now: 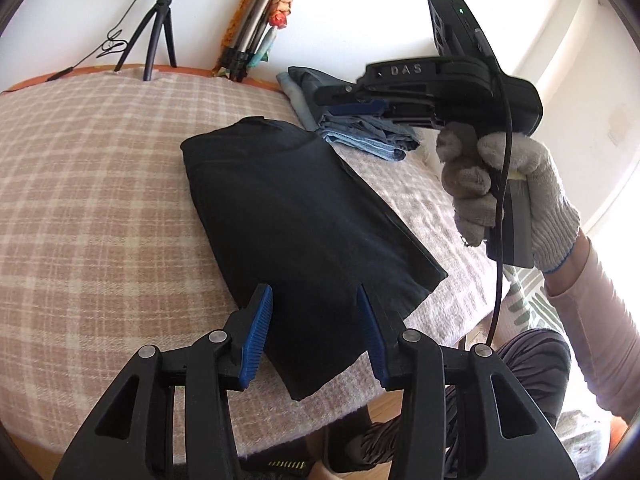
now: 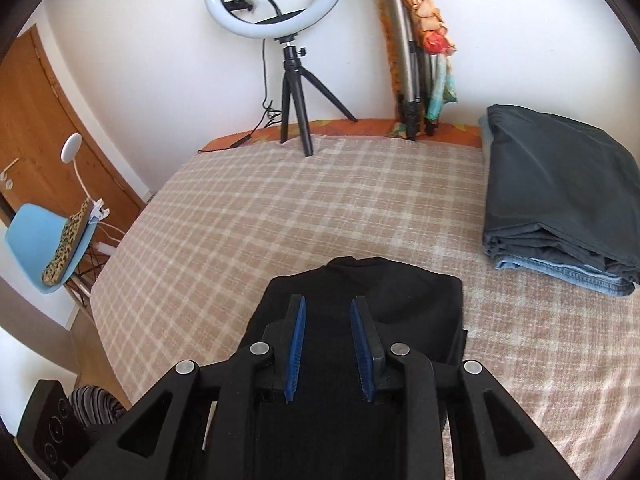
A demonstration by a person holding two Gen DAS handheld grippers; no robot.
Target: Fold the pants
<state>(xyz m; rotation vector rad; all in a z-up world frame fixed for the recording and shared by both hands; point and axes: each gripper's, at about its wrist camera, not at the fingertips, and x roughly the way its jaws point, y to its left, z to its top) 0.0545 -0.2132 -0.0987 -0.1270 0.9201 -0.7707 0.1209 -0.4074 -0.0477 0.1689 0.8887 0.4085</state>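
Plaid-covered worktop (image 2: 280,208) bearing black pants (image 1: 296,208), already folded into a compact rectangle near its front edge. Beyond the pants, toward the wall, wide bare cloth offers room; to their right, well apart, lies a stack of folded garments (image 2: 560,196). Left claw (image 1: 316,332) and right claw (image 2: 328,344) hover over the pants, jaws parted, holding nothing, apparently released.

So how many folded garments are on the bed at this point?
3: the black pants lying near the front edge, and a dark grey garment stacked on blue jeans at the right. More could be hidden within the stack.
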